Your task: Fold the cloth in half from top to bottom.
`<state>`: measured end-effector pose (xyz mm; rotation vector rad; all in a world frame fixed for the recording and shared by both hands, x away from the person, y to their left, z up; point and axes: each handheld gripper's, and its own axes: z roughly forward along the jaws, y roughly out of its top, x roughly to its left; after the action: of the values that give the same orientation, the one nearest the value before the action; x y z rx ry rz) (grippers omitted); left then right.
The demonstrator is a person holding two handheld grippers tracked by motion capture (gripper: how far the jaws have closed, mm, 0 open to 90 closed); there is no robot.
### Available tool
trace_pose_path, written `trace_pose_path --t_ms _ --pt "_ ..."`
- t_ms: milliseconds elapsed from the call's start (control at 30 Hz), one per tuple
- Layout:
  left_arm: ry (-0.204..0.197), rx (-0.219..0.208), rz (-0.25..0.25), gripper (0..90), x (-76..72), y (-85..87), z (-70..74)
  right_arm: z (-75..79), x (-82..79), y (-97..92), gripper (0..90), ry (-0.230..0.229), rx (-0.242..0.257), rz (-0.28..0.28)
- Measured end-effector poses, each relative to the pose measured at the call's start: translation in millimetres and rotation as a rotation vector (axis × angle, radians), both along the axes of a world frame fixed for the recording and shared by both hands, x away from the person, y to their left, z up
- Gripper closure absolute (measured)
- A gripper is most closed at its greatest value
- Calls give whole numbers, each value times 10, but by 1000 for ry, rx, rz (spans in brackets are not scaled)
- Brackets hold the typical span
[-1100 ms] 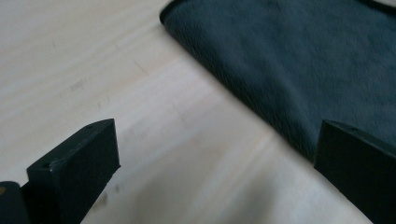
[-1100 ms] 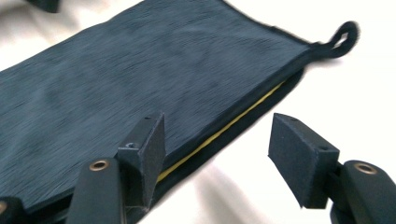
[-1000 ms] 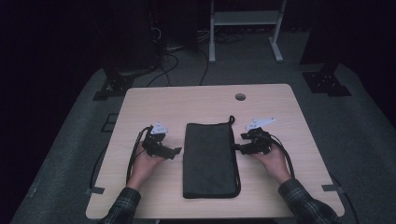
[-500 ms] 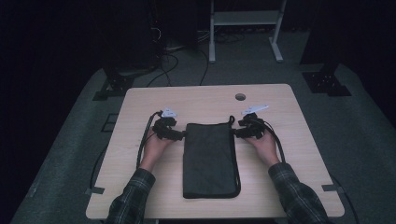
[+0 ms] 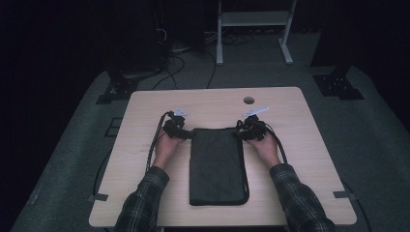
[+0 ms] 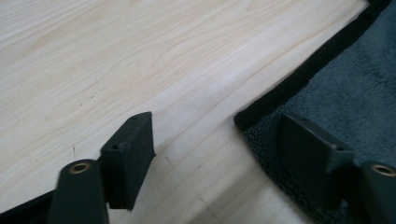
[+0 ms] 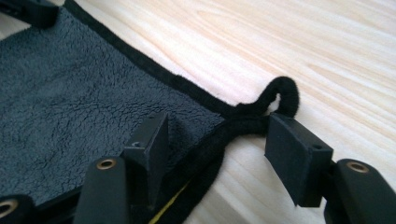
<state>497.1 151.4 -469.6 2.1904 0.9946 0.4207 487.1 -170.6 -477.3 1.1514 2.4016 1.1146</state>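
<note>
While set at the far corners of the dark cloth [image 5: 216,164], left gripper [image 6: 219,154] and right gripper [image 7: 217,149] both part open, jaws just closing, straddling the cloth's hem without pinching it. Cloth folded long, flat at the middle of the table [image 5: 309,145], its loop [image 7: 280,93] beside the right gripper.

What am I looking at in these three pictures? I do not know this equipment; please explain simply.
A person sits at a wooden table and holds a hand tool with two black jaws in each hand: the left gripper and the right gripper. One picture looks down from above; the other two come from cameras on the grippers. A folded dark towel lies flat on the table. Each gripper straddles one far corner of it, one jaw over the cloth, one beside it. The jaws have been closing, but nothing is gripped yet.
</note>
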Motion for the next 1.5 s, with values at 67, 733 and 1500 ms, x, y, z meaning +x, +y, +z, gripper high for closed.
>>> trace_pose_path --t_ms 67,733,1500 --pt "6 -5 -2 283 8 4 -16 -6 -8 14 401 -8 -7 10" --pt "63 -69 -99 824 -51 -67 10 -9 -67 46 805 28 41 68" --pt "-112 -113 -164 839 -250 11 646 533 -138 -74 813 -80 129 110"
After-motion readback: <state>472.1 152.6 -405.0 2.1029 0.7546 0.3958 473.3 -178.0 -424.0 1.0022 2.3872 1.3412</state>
